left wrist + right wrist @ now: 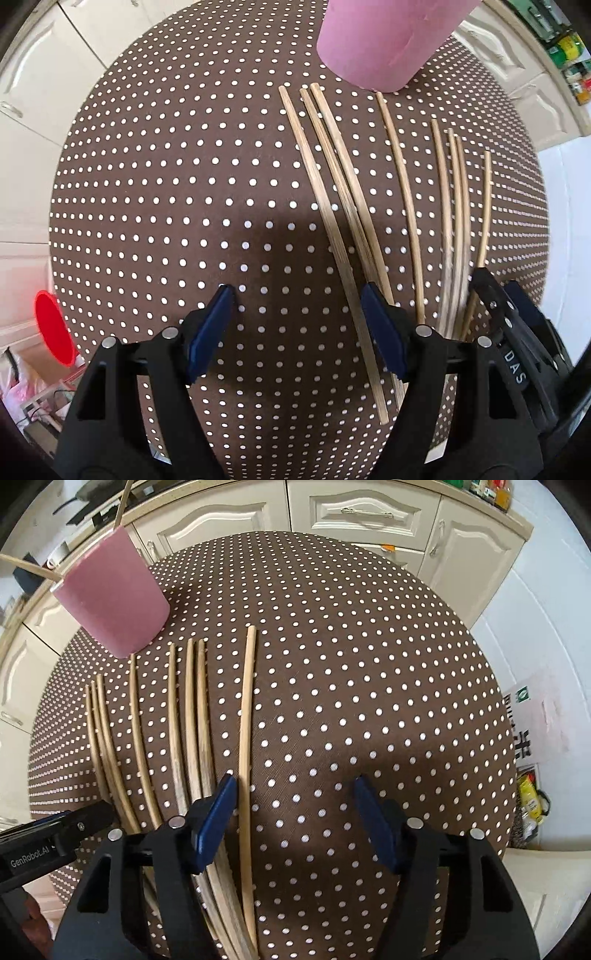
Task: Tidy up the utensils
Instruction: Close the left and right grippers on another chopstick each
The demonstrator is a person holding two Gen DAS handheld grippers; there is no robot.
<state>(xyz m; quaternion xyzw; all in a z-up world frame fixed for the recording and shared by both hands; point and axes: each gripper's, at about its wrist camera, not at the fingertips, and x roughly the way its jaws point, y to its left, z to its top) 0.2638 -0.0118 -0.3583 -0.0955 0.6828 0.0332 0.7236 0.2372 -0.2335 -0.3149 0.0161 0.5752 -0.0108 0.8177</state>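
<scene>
- The fingers of the left gripper were seen spread wide and pointed down at the desk, with nothing pressed between the blue pads; only dotted cloth lay in the gap, and the leftmost chopstick passed just inside the right-hand finger.
- The fingers of the right gripper were seen parted at a medium width, with one pale chopstick lying loose in the gap, close against the left-hand pad; no grip on it was seen.
- The remaining chopsticks were laid side by side on the brown dotted cloth, to the left of the right gripper and to the right of the left gripper.
- A pink cup was stood at the far end of the row, and two sticks were seen rising out of it.
- Cream cabinet doors were seen beyond the desk.
</scene>
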